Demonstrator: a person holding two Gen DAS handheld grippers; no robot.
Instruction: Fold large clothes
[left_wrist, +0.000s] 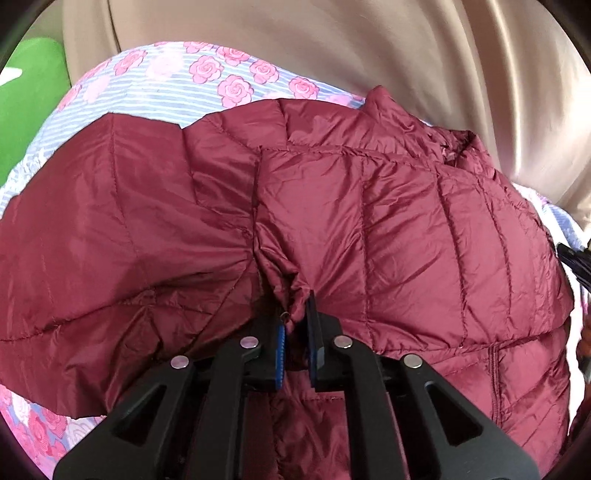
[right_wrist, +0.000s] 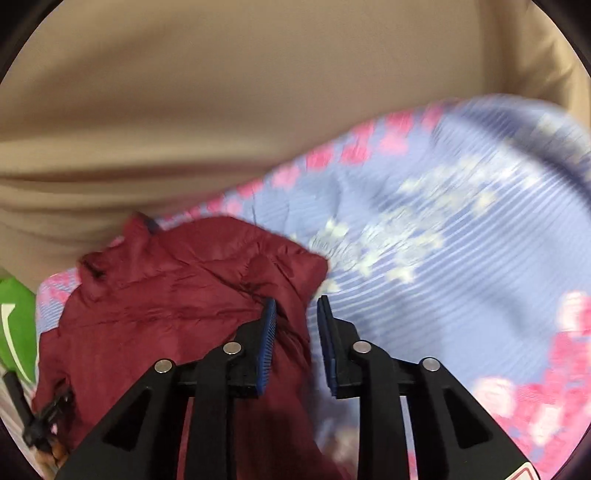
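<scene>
A dark red quilted jacket lies spread across the middle of the left wrist view, its collar toward the upper right of the frame and a sleeve folded over its front. A bunched fold of that sleeve's cuff end sits pinched between the blue pads of the left claw at lower centre, the jaws narrowed onto the fabric.

In the right wrist view the jacket fills the lower left of the frame, blurred. The right claw stands partly apart at lower centre, nothing gripped; the jacket's right edge passes under its left finger and through the gap.

Beneath the jacket lies a blue-striped bedsheet with pink roses. Beige fabric crosses the top of both views, and something green shows at far left.
</scene>
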